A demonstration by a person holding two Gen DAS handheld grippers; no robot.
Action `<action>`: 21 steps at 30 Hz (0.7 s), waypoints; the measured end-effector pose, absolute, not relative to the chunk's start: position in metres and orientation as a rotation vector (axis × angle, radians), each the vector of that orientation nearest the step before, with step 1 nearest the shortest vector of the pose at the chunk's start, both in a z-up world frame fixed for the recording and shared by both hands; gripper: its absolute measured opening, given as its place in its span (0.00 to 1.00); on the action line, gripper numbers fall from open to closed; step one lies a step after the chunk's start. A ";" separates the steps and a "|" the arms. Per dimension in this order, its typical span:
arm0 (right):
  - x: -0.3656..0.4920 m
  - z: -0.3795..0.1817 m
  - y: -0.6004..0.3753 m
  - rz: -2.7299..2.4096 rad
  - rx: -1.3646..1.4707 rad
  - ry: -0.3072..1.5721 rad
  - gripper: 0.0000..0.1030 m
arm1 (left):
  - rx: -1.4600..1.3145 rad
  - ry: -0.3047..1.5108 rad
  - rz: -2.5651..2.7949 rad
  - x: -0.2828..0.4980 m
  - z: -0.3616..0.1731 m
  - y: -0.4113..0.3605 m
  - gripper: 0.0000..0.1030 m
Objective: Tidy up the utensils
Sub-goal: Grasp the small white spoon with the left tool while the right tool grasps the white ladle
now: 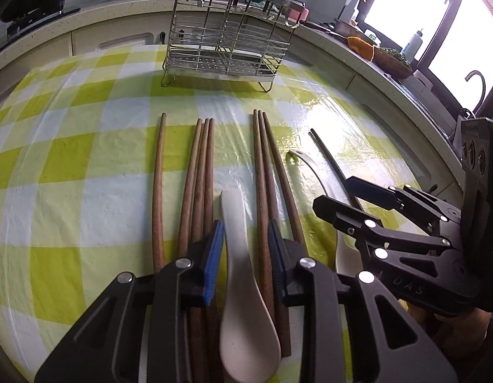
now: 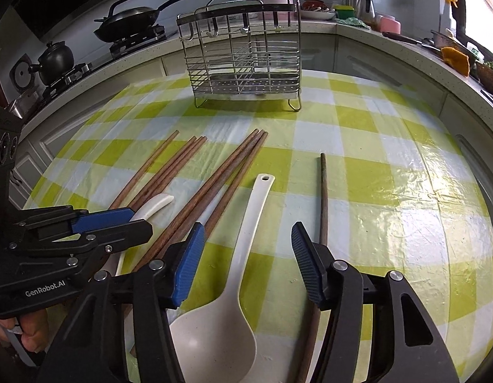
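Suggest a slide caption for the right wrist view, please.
Right gripper straddles a white spoon beside wooden chopsticks on checked cloth.

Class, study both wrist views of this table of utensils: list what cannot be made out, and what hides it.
- Left wrist view: the long spoon has its bowl behind the right gripper.
- Left wrist view: the chopsticks' near ends lie under the left gripper.
- Right wrist view: the short spoon has its bowl hidden by the left gripper.
- Both views: whether the wire rack holds anything is unclear through its bars.
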State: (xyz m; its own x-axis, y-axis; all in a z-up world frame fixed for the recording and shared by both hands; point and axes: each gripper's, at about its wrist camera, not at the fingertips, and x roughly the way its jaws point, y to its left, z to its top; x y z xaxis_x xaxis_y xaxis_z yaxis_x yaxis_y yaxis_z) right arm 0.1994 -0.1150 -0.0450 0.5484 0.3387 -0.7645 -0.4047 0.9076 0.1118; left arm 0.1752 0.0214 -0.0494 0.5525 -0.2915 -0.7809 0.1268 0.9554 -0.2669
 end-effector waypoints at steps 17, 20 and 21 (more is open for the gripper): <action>0.227 -0.056 -0.104 0.443 -0.110 0.935 0.25 | -0.165 0.986 -0.263 0.194 -0.055 0.019 0.15; 0.225 -0.055 -0.105 0.450 -0.109 0.926 0.17 | -0.164 0.979 -0.265 0.192 -0.052 0.020 0.15; 0.224 -0.053 -0.106 0.450 -0.108 0.919 0.15 | -0.163 0.975 -0.266 0.191 -0.051 0.020 0.15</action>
